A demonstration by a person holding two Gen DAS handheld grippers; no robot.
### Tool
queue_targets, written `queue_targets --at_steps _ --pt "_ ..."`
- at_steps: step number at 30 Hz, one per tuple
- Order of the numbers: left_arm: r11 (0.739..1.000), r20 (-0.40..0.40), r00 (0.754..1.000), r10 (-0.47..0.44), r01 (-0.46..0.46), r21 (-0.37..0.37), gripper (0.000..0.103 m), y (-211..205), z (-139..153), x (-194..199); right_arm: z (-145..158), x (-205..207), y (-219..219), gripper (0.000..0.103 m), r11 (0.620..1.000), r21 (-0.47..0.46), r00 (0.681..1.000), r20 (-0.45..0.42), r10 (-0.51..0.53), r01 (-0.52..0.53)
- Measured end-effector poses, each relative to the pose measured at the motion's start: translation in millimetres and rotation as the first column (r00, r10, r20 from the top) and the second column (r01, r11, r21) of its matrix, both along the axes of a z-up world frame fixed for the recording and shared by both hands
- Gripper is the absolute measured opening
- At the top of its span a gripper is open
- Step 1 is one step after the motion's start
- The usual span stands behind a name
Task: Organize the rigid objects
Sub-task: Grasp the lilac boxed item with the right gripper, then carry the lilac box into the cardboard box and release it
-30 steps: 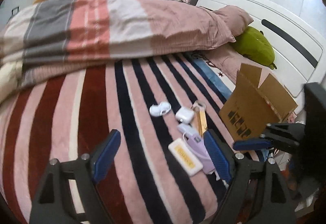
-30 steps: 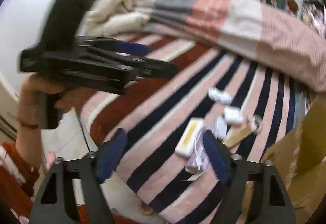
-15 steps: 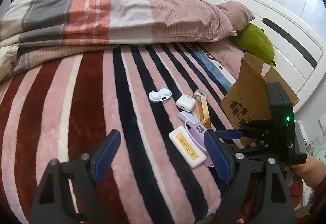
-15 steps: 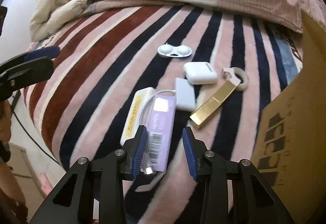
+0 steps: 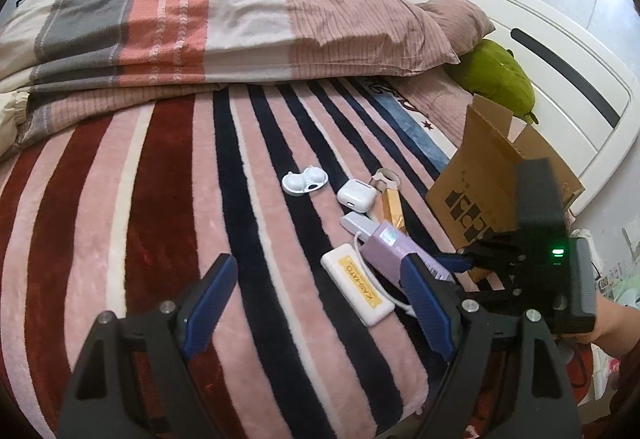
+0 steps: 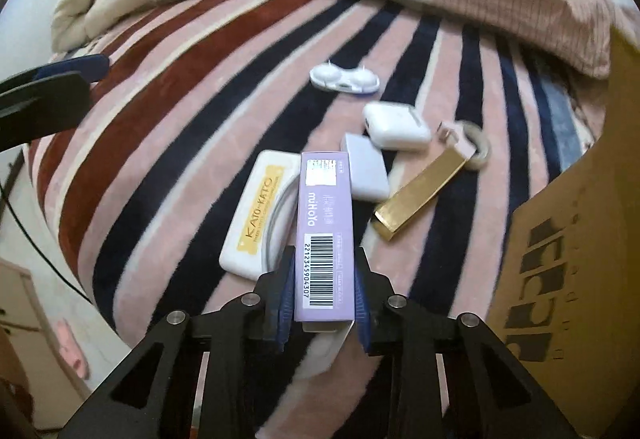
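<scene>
The purple box (image 6: 325, 239) is being pinched at its near end by the right gripper (image 6: 323, 293), whose jaws are closing, with the blue pads already seen against both long sides. The box is lying on the striped blanket (image 6: 168, 111) of the bed, its far end resting among the other items. Just to its left, touching it, a white case with a yellow label (image 6: 258, 215) is being crossed by a white cable. At the box's far right, a small pale block (image 6: 366, 171) is lying beside a white earbud case (image 6: 396, 127). Further right, a gold bar (image 6: 420, 195) is attached to a ring (image 6: 476, 147). Farthest away, a white double-cup holder (image 6: 344, 79) is sitting apart from the rest.

At the right edge, the cardboard box (image 5: 492, 191) is standing open; its inside is not being shown. It is judged to be the likely place for the items.

The left gripper (image 5: 316, 303) is being held spread wide above the blanket, with nothing between its jaws.

As for progress, the task is judged to be at an early stage: all 6 visible items are on the blanket, and only 1 is being grasped. Lifting it and moving it is left, then the other 5.
</scene>
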State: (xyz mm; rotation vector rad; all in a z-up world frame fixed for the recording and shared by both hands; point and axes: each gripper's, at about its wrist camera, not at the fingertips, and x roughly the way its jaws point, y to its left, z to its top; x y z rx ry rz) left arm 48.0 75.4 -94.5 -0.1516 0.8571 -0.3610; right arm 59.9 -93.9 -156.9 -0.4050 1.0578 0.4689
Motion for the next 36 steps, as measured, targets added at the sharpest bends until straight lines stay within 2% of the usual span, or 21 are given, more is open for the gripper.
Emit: queue_targets --at_steps 6,12,14,16,23,27,32,36 --pt "0.988 0.027 0.995 -0.095 0.097 -0.117 0.081 -14 21 6 52 -21 7 0.021 0.991 0.093 0.993 0.078 0.087 -0.094" --pt "0.973 0.090 0.985 -0.150 0.163 -0.161 0.081 -36 63 26 116 -38 13 0.021 0.967 0.143 0.969 0.163 0.186 -0.210" --pt "0.958 0.105 0.976 -0.192 0.210 -0.194 0.071 -46 75 33 129 -39 17 0.021 0.967 0.118 0.957 0.214 0.197 -0.226" --pt "0.954 0.106 0.969 -0.224 0.241 -0.179 0.059 -63 84 44 139 -38 9 0.021 0.970 0.095 0.948 0.252 0.192 -0.222" --pt "0.931 0.101 0.939 -0.328 0.340 -0.135 0.059 -145 101 79 163 -14 -62 0.021 0.984 0.153 0.968 0.247 0.045 -0.085" --pt "0.909 0.060 0.916 -0.396 0.401 -0.113 0.059 -200 100 102 167 -4 -106 0.021 0.986 0.169 0.968 0.248 -0.033 -0.009" --pt "0.889 -0.017 0.891 -0.453 0.450 -0.083 0.058 -254 87 123 162 14 -158 0.021 0.972 0.209 0.974 0.172 -0.147 0.110" --pt "0.884 -0.082 0.880 -0.467 0.466 -0.029 0.058 -276 72 129 149 27 -182 0.021 0.961 0.218 0.975 0.101 -0.196 0.171"
